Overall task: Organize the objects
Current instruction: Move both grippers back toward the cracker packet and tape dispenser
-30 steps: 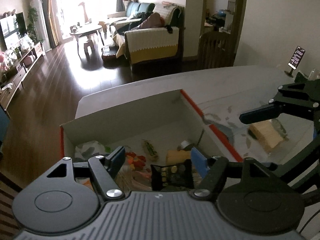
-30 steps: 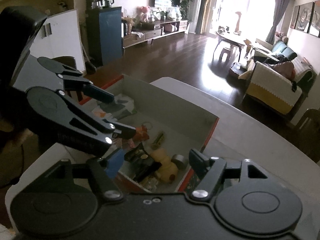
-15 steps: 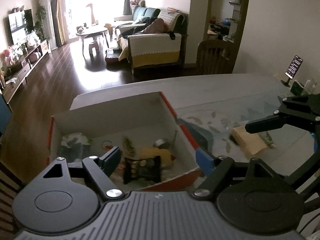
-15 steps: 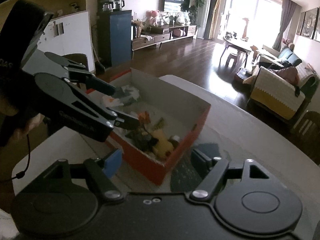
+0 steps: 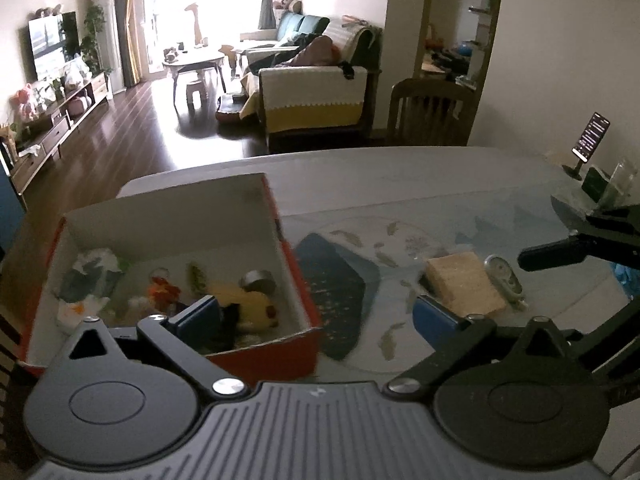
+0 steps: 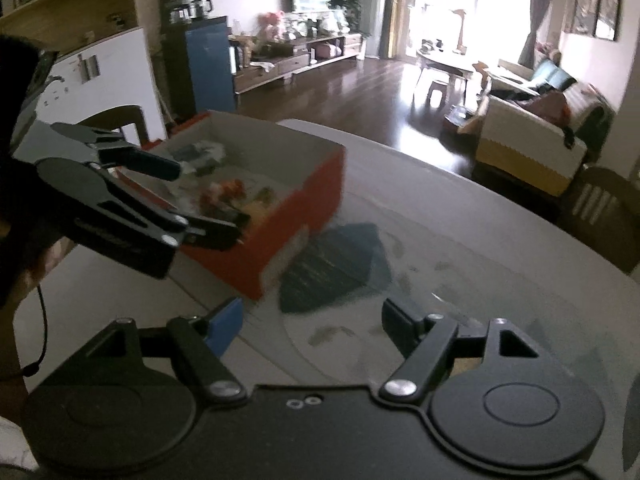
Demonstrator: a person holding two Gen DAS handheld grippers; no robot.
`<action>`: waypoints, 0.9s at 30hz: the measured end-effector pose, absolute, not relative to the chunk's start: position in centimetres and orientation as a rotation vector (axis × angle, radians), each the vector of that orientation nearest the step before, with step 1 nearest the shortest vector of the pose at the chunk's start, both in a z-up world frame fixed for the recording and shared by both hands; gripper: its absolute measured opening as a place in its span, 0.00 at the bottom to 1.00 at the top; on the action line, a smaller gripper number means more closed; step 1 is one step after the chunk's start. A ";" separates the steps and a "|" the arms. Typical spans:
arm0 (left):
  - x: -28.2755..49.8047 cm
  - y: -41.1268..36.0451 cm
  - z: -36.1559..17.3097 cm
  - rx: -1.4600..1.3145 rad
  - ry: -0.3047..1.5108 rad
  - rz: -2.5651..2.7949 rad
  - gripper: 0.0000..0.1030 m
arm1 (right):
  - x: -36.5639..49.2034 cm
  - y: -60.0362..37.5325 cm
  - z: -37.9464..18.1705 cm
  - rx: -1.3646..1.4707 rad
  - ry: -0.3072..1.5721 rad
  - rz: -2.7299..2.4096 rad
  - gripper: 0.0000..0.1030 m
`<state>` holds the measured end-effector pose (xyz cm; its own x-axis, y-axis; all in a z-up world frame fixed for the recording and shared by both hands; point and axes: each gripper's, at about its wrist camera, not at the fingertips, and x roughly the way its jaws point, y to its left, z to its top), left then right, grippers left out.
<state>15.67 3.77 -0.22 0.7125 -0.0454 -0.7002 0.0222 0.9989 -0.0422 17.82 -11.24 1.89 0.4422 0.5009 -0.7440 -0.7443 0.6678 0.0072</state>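
A red cardboard box with a white inside stands at the table's left end. In it lie a yellow plush toy, a small metal tin, a red-orange item, a green piece and white-blue cloth. My left gripper hovers open and empty over the box's near right corner. A dark blue mat lies right of the box, then a yellow sponge and a round metal disc. My right gripper is open and empty above the table, short of the mat and box.
The table carries a clear fish-patterned cover. A phone on a stand and a glass stand at its far right. A wooden chair sits behind it. The left gripper reaches over the box in the right wrist view.
Both grippers have drawn back from over the box and swung right. A black packet seen between the left fingers a second ago now lies in the box, mostly hidden by the left finger.
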 end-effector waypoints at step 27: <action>24.1 -12.1 -7.9 0.029 0.868 -0.120 1.00 | 26.8 -27.6 -5.6 -0.165 0.966 0.444 0.74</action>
<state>24.08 -12.08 -7.86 0.6398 -0.0932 -0.7629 0.1167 0.9929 -0.0234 26.77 -27.62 -5.56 0.4871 0.2911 -0.8234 -0.4354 0.8982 0.0600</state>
